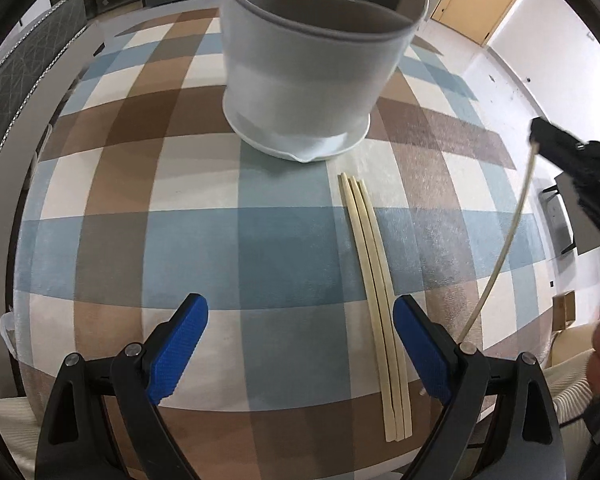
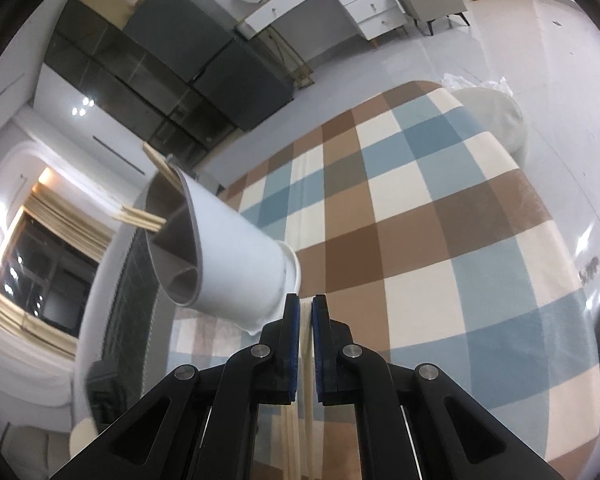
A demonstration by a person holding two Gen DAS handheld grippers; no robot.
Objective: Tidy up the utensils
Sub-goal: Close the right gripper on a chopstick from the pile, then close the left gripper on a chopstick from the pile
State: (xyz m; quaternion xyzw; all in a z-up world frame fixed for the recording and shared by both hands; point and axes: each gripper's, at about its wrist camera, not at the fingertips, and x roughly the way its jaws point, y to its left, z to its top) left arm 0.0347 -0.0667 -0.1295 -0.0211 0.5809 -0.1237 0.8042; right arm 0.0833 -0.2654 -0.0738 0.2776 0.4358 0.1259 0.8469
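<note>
A white utensil holder (image 1: 312,60) with a grey inner rim stands on the checked tablecloth (image 1: 204,240). Three pale chopsticks (image 1: 374,288) lie side by side on the cloth in front of it. My left gripper (image 1: 300,344) is open and empty, low over the cloth, with the chopsticks just inside its right finger. My right gripper (image 1: 540,136) is shut on one chopstick (image 1: 508,236) and holds it in the air at the right. In the right wrist view the holder (image 2: 228,256) holds several chopsticks (image 2: 144,216), and the held chopstick (image 2: 306,364) sits between the shut fingers of the right gripper (image 2: 306,320).
The table edge curves round at the left and front. A grey chair (image 1: 24,80) stands at the far left. Dark cabinets (image 2: 148,72) and a white desk (image 2: 320,4) stand beyond the table. A white cushion (image 2: 496,116) lies at the table's far end.
</note>
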